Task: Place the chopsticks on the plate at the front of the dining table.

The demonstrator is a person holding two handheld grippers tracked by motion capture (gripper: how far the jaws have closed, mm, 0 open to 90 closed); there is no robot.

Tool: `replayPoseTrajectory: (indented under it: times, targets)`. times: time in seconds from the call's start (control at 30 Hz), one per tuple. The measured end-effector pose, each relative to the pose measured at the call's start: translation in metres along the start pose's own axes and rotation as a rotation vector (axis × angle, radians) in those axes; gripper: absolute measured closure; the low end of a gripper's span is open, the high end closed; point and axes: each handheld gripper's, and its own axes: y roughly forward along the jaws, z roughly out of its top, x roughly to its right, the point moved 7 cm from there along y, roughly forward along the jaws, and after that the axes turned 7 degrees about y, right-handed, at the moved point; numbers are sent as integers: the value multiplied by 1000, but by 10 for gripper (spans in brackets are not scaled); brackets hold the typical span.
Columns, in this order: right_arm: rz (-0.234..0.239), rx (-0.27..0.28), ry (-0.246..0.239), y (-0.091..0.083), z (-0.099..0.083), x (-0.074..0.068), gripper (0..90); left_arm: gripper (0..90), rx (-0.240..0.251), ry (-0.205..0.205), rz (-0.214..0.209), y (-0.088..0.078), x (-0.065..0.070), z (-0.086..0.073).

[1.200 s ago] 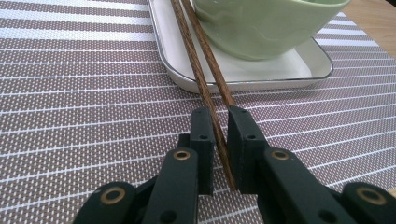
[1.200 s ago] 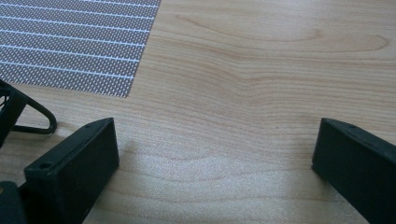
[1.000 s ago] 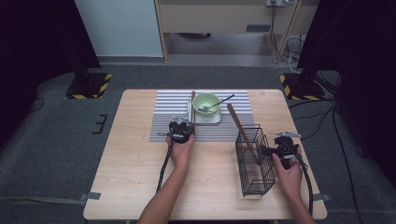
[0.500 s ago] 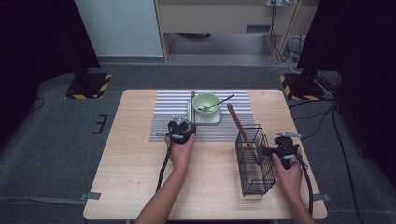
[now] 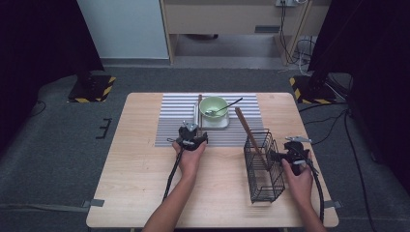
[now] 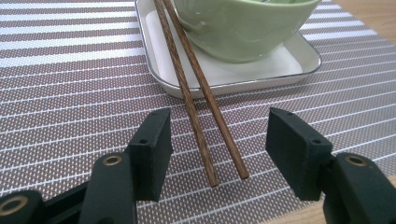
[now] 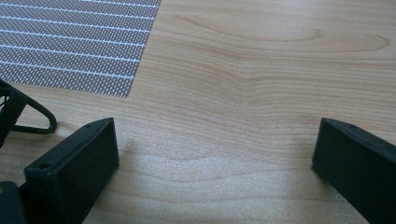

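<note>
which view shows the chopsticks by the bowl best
The left gripper view: the chopsticks lie close up, their tips between the open left claw, resting on the tray's rim. In the high view they're a thin brown line.

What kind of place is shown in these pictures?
Probably a lab set up for recording, not a home: a lone wooden table on grey carpet, hazard-striped stand bases, dark curtains, and loose cables.

Lab: taped table [image 5: 145, 193], hazard-striped stand bases [image 5: 92, 89]
</note>
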Motion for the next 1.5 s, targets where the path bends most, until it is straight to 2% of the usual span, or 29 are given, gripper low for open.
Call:
replayPoseTrajectory:
  times: [0.4,0.6,1.03,1.5]
  targets:
    - [0,0,0,0,0,0,7,500,-13,16,-11,6,4,-4]
    - [0,0,1,0,0,0,7,521,-20,28,-6,8,5,-6]
    - [0,0,1,0,0,0,7,571,-15,27,-7,8,5,-6]
    - [0,0,0,0,0,0,7,711,-5,39,-22,7,5,-4]
